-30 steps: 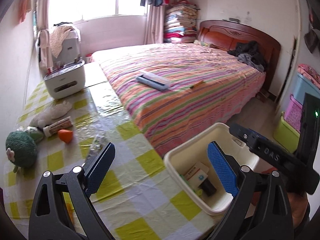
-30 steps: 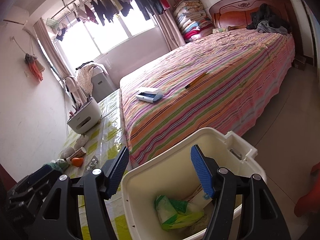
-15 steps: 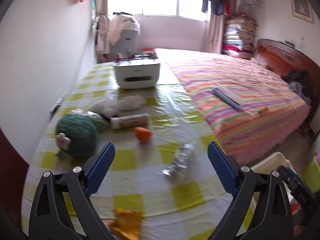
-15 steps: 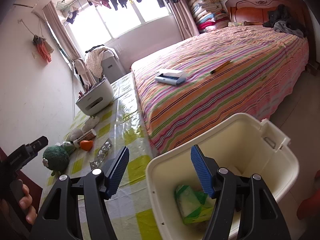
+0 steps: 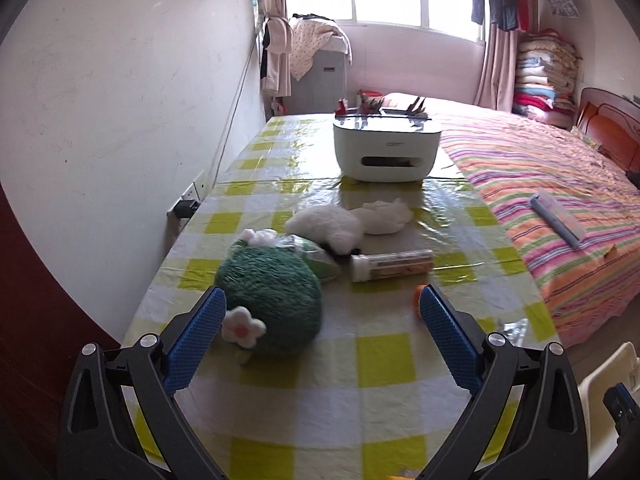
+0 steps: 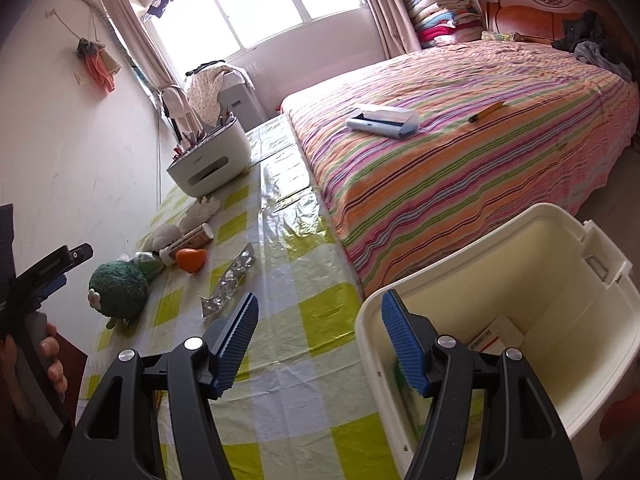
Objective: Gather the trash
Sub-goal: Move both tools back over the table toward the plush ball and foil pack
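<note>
My left gripper is open over the yellow checked table, with nothing between its fingers. Just ahead of it lie a green plush ball, a green packet, a tube and crumpled white tissue. An orange piece peeks from behind the right finger. My right gripper is open too, straddling the near rim of the cream bin, which holds a white box. A silver blister pack lies on the table ahead of its left finger.
A white organiser box stands at the table's far end. The striped bed runs along the table's right side, with a blue-white case on it. A wall with a socket borders the left. A person's hand shows at the left edge.
The left gripper has swung left, away from the bin and bed, and now faces the plush ball and tube. The right gripper has shifted left, so the bin sits further right.
</note>
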Tool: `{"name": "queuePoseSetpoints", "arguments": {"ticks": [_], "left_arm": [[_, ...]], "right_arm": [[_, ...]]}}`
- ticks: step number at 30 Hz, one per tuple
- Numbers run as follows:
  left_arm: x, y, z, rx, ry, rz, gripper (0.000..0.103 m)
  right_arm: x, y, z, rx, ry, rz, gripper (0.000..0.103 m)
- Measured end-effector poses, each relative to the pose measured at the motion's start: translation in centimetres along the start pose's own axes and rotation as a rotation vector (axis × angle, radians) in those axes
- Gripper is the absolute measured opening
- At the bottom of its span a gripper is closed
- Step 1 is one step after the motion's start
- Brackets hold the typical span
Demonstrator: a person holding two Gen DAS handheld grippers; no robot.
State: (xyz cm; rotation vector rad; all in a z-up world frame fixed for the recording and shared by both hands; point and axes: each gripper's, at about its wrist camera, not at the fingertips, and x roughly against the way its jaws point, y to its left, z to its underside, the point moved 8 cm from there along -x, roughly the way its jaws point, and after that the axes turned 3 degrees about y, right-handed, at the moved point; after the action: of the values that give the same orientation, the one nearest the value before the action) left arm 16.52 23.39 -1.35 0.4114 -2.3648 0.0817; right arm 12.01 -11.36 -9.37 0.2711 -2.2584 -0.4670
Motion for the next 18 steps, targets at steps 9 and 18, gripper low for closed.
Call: {"name": "queuePoseSetpoints", "arguments": {"ticks": [9,18], "left_arm": [[-6.0,3.1,-0.5,0.044,0.127,0.027,0.096],[-9.2,3.1,-0.4,-0.082,0.117,-0.047,0.096]], "right_arm": [[-2.0,1.5,0.7,0.021,0.043,0.006,0.063],[-3.9,3.8,1.5,0.073,0.08,0.002,0.063]]}}
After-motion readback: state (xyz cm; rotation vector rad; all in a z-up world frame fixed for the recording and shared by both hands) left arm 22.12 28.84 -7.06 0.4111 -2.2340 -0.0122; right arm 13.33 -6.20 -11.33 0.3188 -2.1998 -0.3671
